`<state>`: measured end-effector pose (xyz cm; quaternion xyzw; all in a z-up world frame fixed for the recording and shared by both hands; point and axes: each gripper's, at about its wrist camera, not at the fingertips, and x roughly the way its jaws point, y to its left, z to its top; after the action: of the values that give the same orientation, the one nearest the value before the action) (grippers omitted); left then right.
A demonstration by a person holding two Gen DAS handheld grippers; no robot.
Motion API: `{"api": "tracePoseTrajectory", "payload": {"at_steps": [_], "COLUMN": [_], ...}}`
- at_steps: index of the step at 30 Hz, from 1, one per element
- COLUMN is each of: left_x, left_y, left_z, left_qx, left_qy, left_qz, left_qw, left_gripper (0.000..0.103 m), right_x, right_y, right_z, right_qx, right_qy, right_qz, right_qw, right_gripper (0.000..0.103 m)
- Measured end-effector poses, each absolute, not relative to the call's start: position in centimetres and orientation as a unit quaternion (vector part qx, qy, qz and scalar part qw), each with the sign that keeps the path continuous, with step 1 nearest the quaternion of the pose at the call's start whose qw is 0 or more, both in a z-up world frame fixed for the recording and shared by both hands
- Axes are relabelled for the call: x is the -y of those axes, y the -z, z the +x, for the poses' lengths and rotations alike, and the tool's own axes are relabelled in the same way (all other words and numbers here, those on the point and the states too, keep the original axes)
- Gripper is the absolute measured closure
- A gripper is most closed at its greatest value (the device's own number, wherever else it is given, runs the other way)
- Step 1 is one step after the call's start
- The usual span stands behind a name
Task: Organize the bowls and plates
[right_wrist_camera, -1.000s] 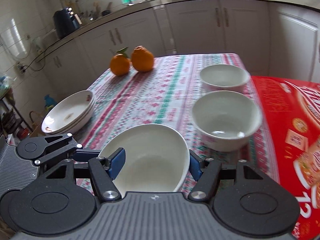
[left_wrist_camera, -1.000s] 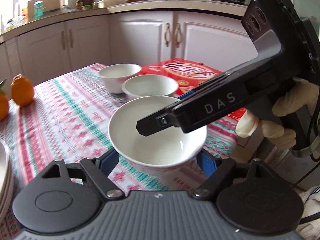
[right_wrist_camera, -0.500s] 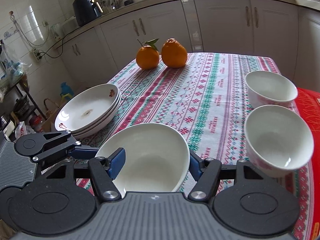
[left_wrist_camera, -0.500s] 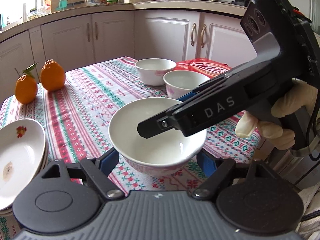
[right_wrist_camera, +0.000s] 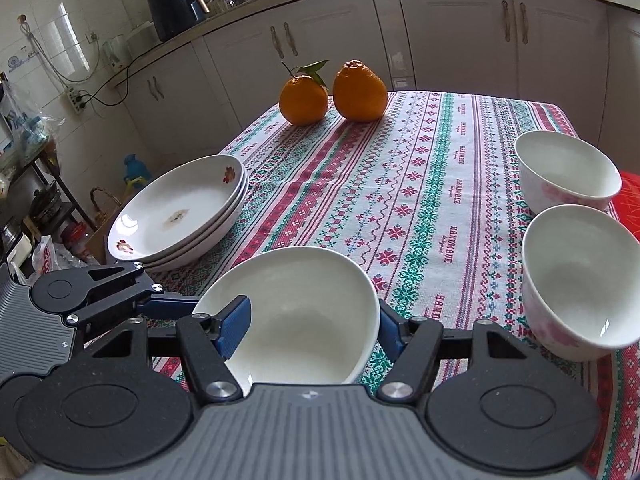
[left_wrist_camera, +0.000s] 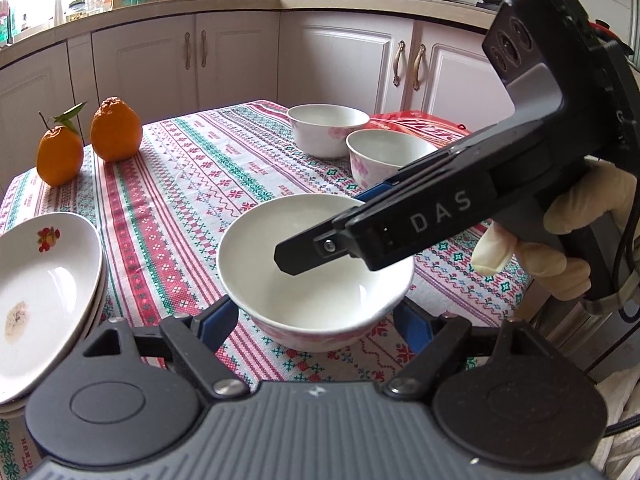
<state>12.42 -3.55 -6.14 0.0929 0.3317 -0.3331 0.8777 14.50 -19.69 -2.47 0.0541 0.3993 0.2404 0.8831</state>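
A white bowl with pink flowers hangs just above the striped tablecloth at the table's near edge. My left gripper is shut on it, one blue pad on each side of its lower wall. My right gripper comes in from the right, held by a gloved hand. It grips the same bowl with one finger inside it and the other outside the rim. A stack of white flowered plates lies just left of the bowl.
Two more white bowls stand at the right, beside a red package. Two oranges sit at the far edge. The plate stack juts over the table's left edge. White kitchen cupboards run behind the table.
Both grippers have carried the bowl leftward across the table. The plate stack and the oranges have come into the left wrist view. The bowl keeps its place between the fingers.
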Motion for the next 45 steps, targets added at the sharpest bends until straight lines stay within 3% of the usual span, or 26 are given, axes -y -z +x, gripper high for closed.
{"api": "tracePoseTrajectory", "payload": {"at_steps": [18,22,24,45], "left_x": [3.6,3.7,3.5,6.3], "left_y": [6.3,6.3,6.0,2.3], "left_z": [13.4,13.1,13.0,10.4], "left_qx": [-0.329,-0.325,-0.322,-0.281], "left_qy": [0.328,0.324,0.326,0.344], "left_qz": [0.097,0.097,0.091,0.121], "left_qw": [0.880,0.883,0.884,0.888], "left_gripper": [0.018,0.009,0.005,0.001], "right_x": [19.5,19.5,19.6,26.9], "right_y": [2.5,2.4,2.0,-0.7], "right_z": [15.5,15.3,14.9,7.7], "right_qx": [-0.394,-0.387,-0.377,-0.300], "right_qy": [-0.240,-0.241,-0.239,-0.073], "right_qz": [0.054,0.052,0.045,-0.009], "right_qw": [0.886,0.888,0.894,0.951], "right_gripper": [0.030,0.006,0.000,0.000]}}
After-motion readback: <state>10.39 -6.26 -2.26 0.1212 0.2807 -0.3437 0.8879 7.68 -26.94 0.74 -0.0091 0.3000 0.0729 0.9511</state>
